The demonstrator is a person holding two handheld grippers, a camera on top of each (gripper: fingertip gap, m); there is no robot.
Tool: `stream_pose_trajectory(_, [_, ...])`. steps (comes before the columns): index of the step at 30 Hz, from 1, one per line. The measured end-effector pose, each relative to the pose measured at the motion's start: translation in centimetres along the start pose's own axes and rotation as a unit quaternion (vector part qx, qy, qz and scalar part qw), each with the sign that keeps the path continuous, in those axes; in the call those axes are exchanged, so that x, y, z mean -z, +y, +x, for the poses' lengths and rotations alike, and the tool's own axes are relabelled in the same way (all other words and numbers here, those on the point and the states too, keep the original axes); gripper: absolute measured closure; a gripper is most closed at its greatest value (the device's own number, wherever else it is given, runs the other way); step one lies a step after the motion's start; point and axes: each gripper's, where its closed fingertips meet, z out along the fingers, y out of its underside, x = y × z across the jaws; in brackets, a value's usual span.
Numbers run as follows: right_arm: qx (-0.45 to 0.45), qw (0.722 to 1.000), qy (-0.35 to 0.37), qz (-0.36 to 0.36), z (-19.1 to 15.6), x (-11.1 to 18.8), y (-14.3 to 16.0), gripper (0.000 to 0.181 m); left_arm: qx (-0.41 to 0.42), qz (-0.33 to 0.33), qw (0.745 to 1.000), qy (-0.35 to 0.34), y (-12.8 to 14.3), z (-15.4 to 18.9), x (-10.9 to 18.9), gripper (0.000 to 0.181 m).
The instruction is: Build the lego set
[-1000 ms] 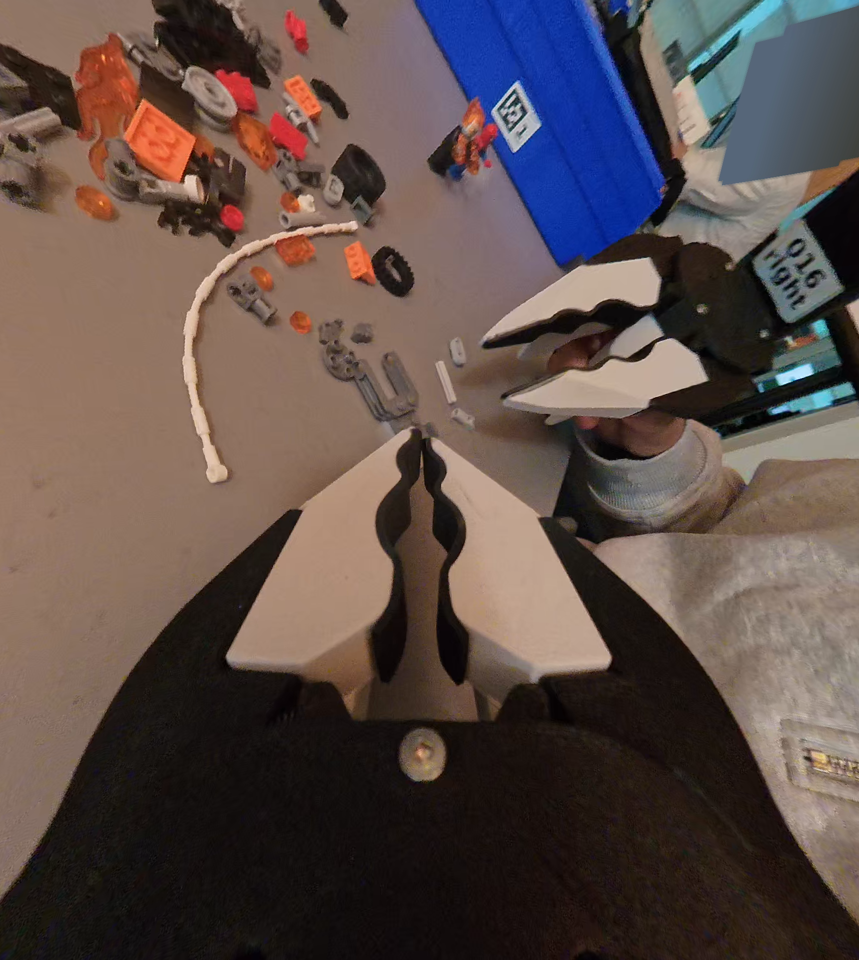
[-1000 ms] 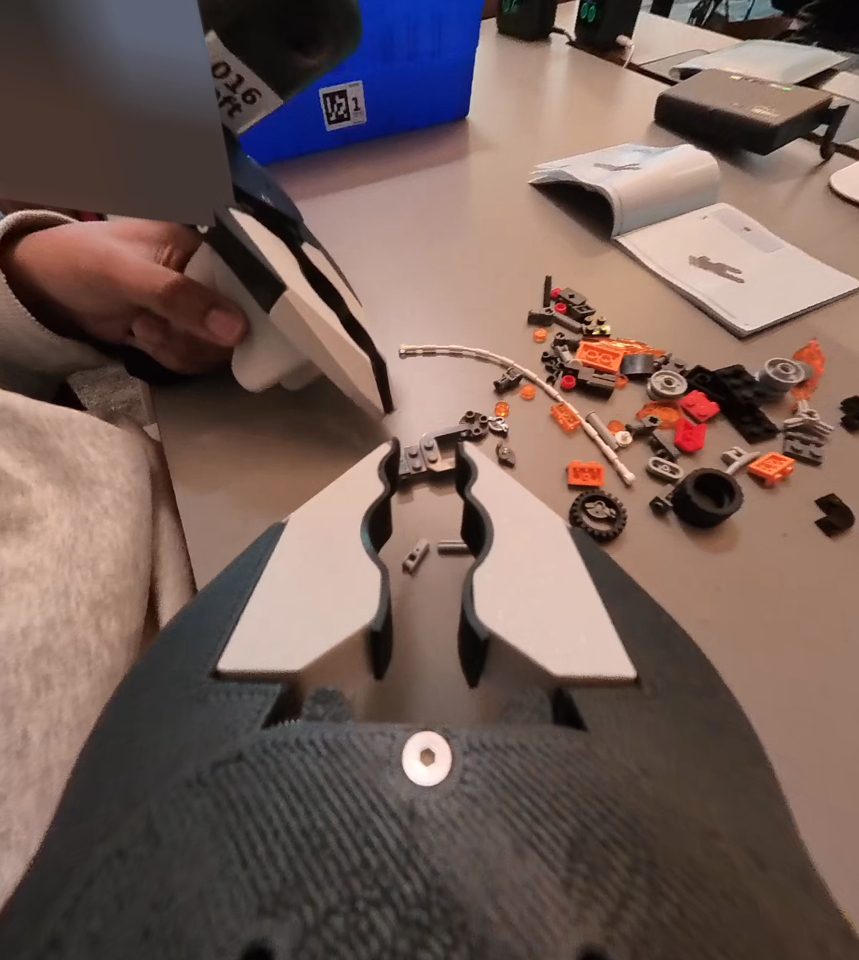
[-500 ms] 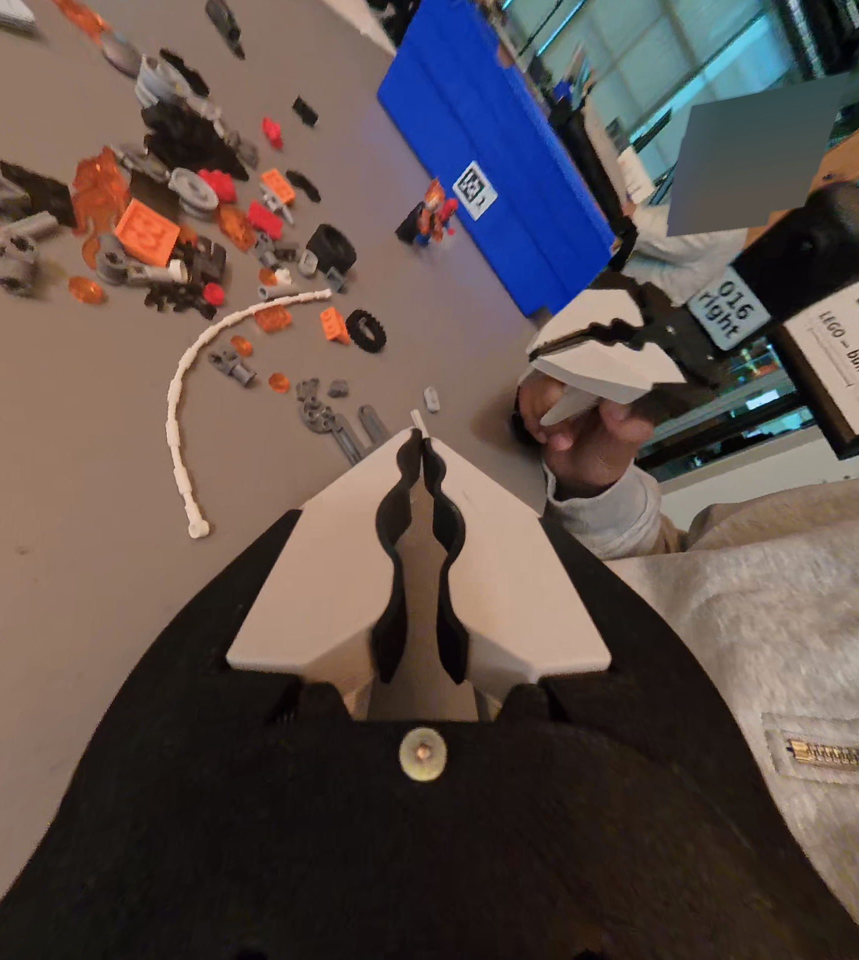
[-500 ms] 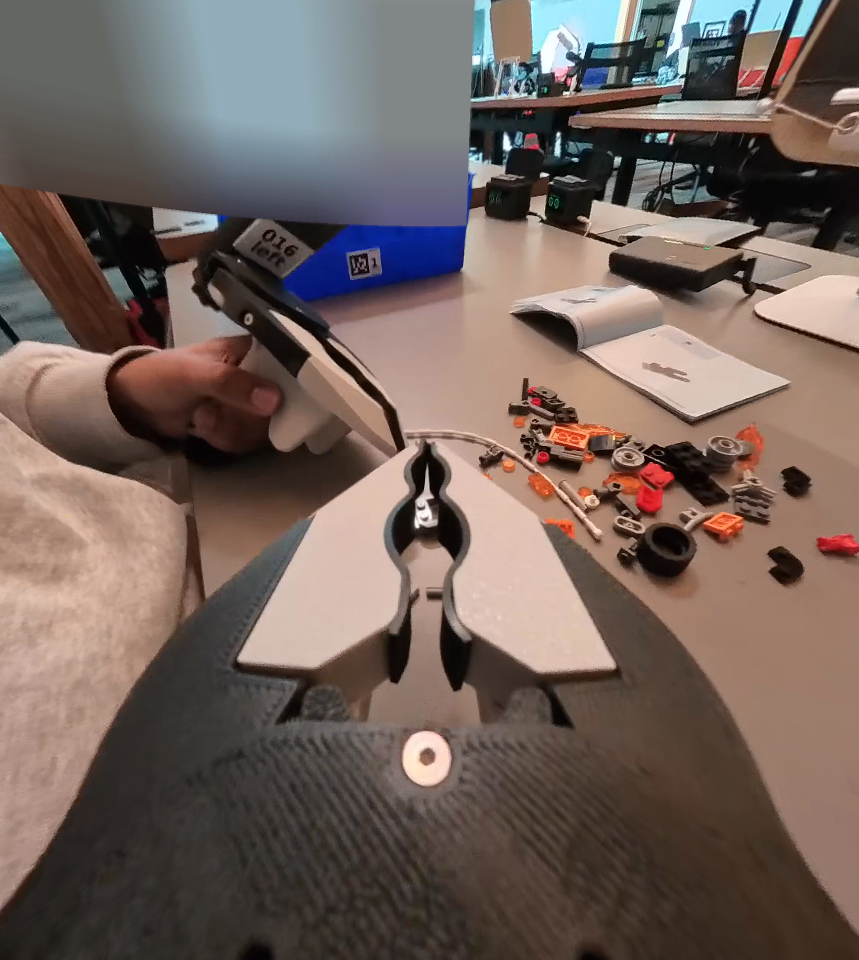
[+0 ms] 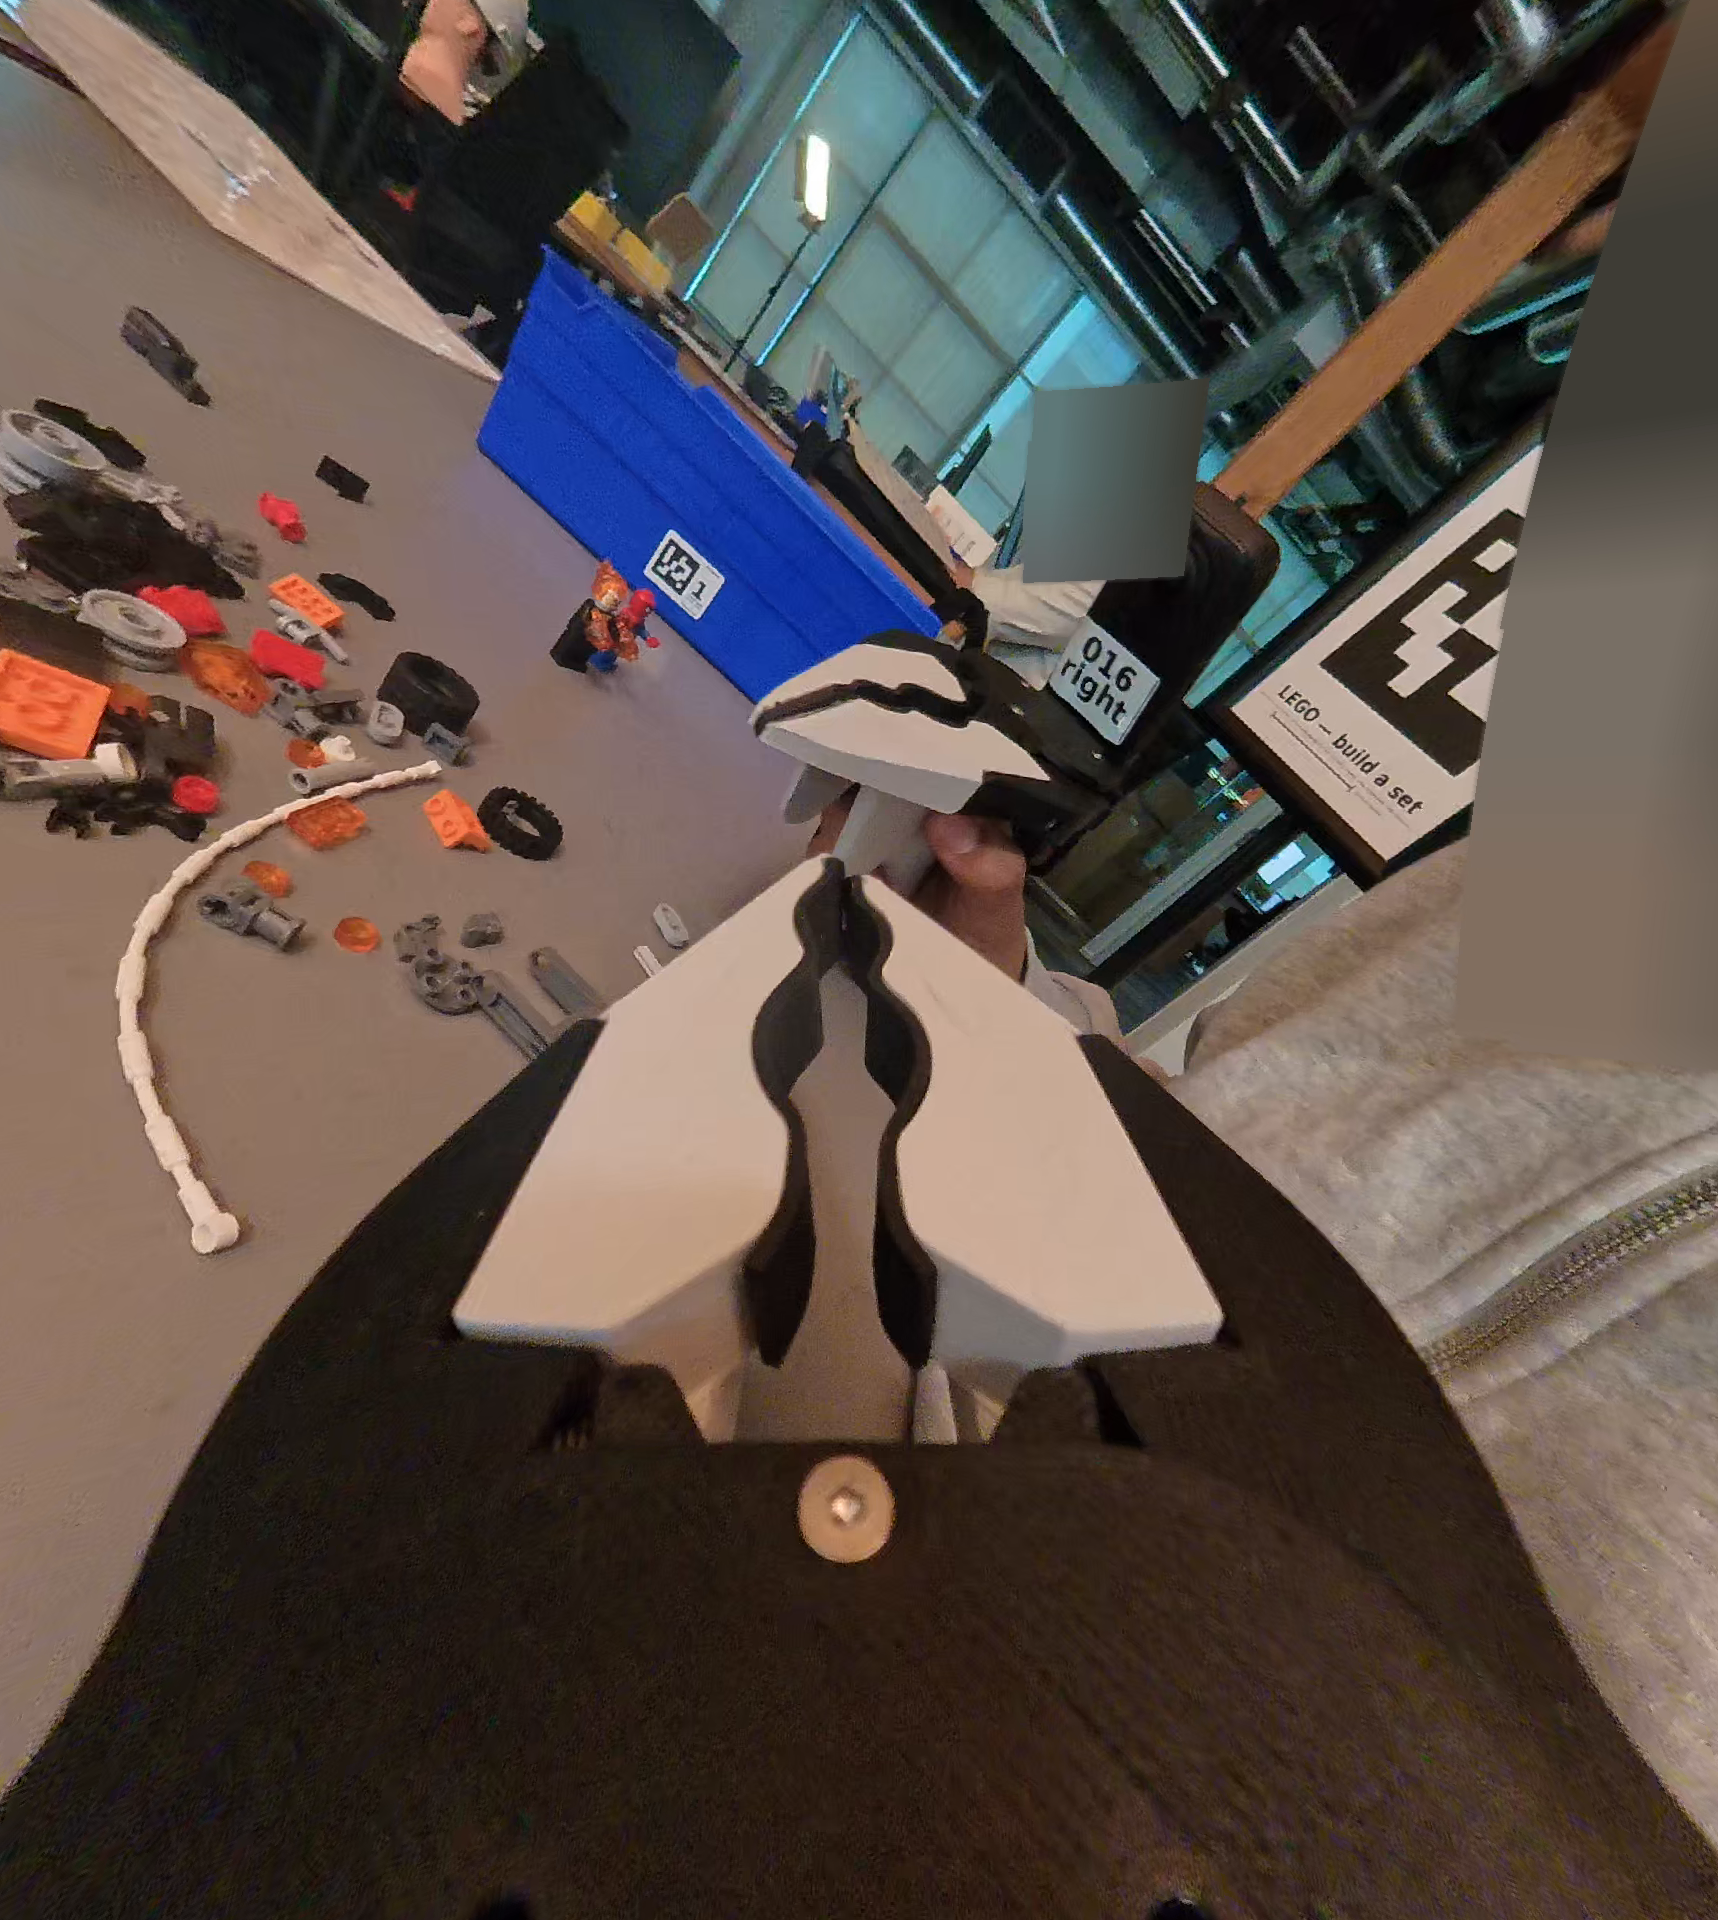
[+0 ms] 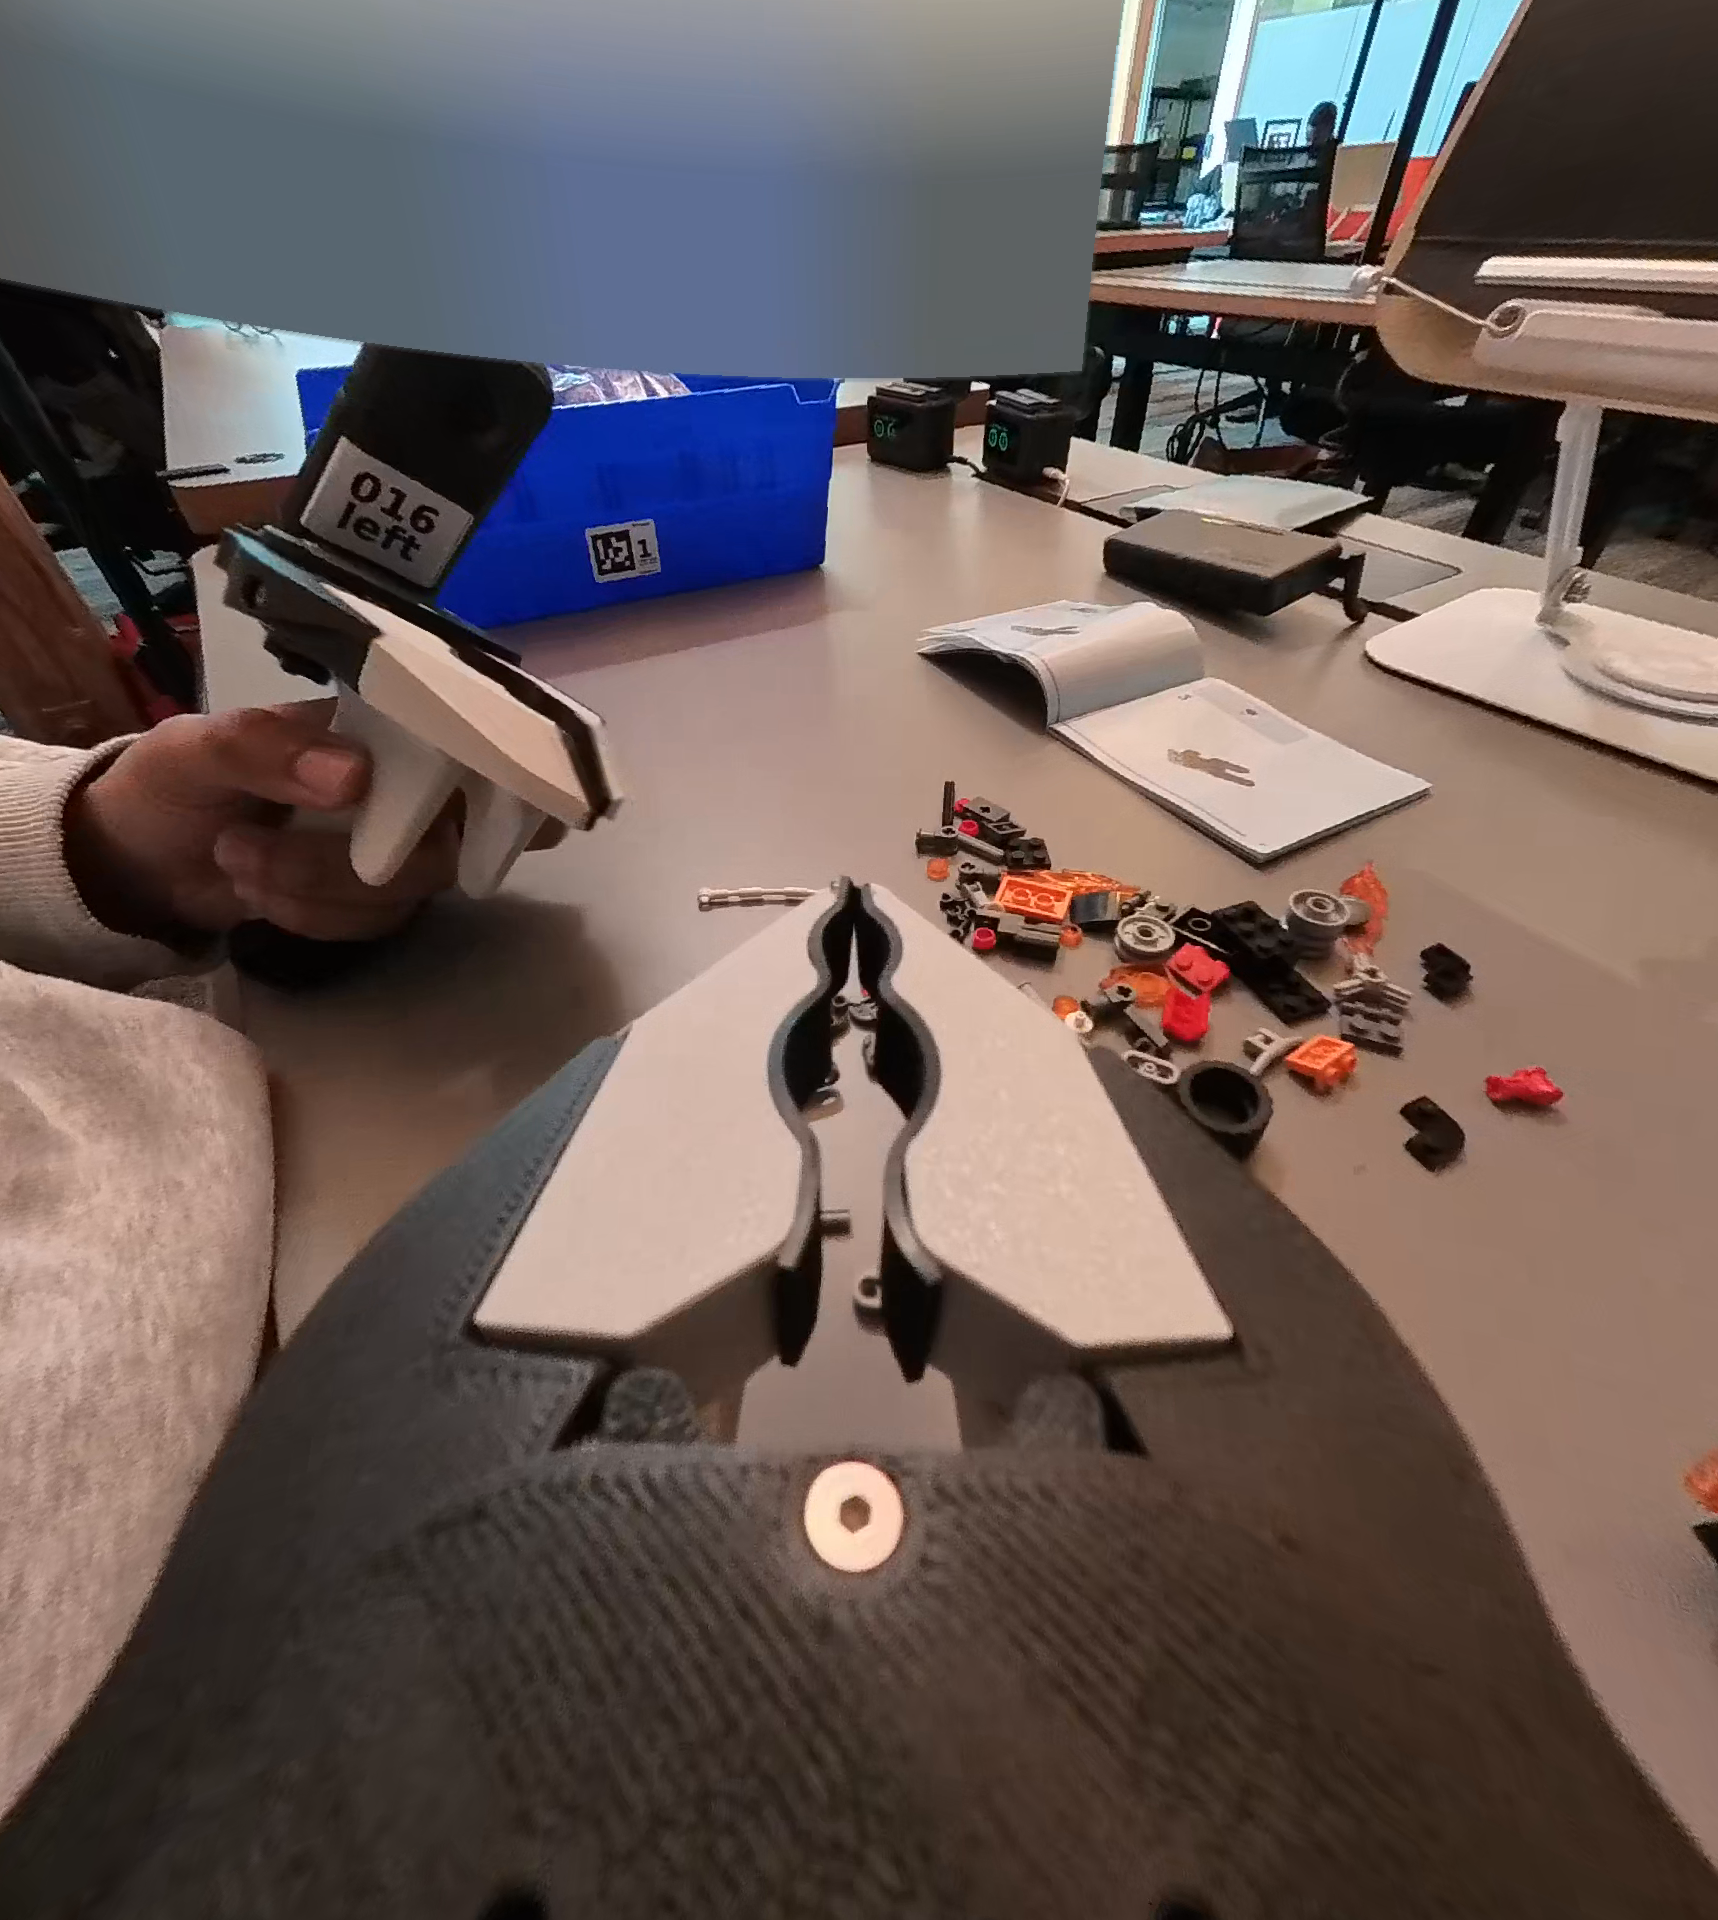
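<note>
The left gripper (image 5: 842, 883), white-fingered with black wavy pads on a black body, is clenched with its tips meeting and nothing between them. The right gripper (image 6: 853, 896), of the same build, is also clenched tip to tip; small grey bits show through the gap behind its tips, but whether any is pinched or they simply lie on the grey tabletop (image 6: 782, 727) below, I cannot tell. Both are raised off the table, each held by a hand in a light grey sleeve.

The loose lego pieces (image 6: 1187, 966), a scatter of orange, red, black and grey plastic parts, lie on the table ahead and to the right of the right jaws, and ahead and far to the left of the left jaws. A long white segmented flexible rod (image 5: 159, 997) curves just left of the left jaws. A black rubber tyre (image 6: 1224, 1101) sits close to the right of the right jaws. An open white instruction booklet (image 6: 1167, 717) lies beyond the pieces, a blue plastic bin (image 6: 689, 499) farther ahead and left. A small assembled minifigure (image 5: 611, 629) stands just before that bin
</note>
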Motion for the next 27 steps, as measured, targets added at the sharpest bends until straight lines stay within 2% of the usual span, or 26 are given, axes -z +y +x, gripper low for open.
stream_pose_trajectory(6, [-0.016, 1.000, -0.003, 0.011, 0.4, 0.1, -0.3, 0.181, 0.001, 0.011, 1.000, 0.019, -0.4, 0.4, 0.0, 0.181])
stream_pose_trajectory(11, [-0.026, 0.999, -0.007, 0.020, 0.5, 0.1, -0.5, 0.181, -0.031, 0.057, 0.998, 0.016, -1.7, 0.6, 1.0, 0.181])
stream_pose_trajectory(14, [-0.025, 0.999, -0.011, 0.019, 0.4, 0.0, -0.5, 0.181, -0.040, 0.043, 0.998, 0.019, -1.3, 0.8, 0.7, 0.181])
stream_pose_trajectory(23, [-0.025, 0.998, -0.018, 0.045, 0.0, 0.5, -1.2, 0.181, -0.082, 0.000, 0.994, -0.076, -0.5, -0.9, -0.5, 0.181])
stream_pose_trajectory(24, [-0.027, 0.998, -0.019, 0.051, 0.0, 0.6, -1.3, 0.181, -0.099, -0.017, 0.991, -0.089, -0.3, -1.1, -0.6, 0.179])
stream_pose_trajectory(25, [-0.030, 0.998, -0.020, 0.057, 0.0, 0.7, -1.5, 0.181, -0.119, -0.039, 0.988, -0.089, 0.0, -0.9, -0.8, 0.170])
stream_pose_trajectory(26, [-0.035, 0.997, -0.021, 0.063, 0.0, 0.9, -1.6, 0.181, -0.135, -0.054, 0.986, -0.088, 0.0, -0.5, -0.9, 0.154])
stream_pose_trajectory(27, [-0.042, 0.996, -0.023, 0.071, 0.1, 1.1, -1.8, 0.181, -0.147, -0.055, 0.983, -0.097, -0.6, -0.3, -0.8, 0.147])
